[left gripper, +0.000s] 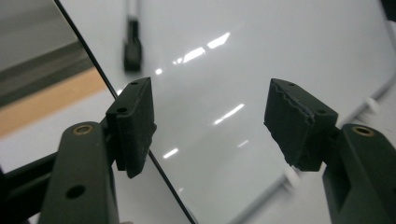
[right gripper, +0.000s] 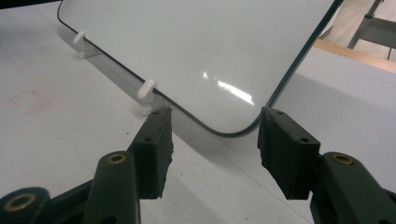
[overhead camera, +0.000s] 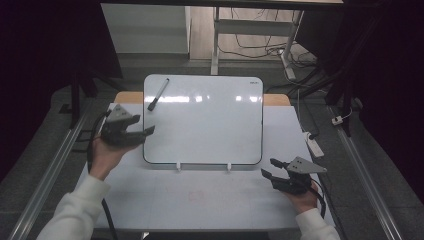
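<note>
Now the left gripper [overhead camera: 142, 131] hovers level at the whiteboard's [overhead camera: 210, 125] nine o'clock edge, jaws wide, empty. At five o'clock, the right gripper [overhead camera: 272, 168] points toward eleven, jaws apart, empty.

Legible text: none. Whiteboard [overhead camera: 202, 120]: a small dark mark, likely a brand label, sits at its far right corner in the high view, too small and blurred to read; writing surface otherwise blank. Marker [overhead camera: 158, 94], lying at the whiteboard's far left corner: no readable print on its barrel. Table [overhead camera: 200, 195]: a faint reddish square outline near its front edge, carrying no letters or numbers.
</note>
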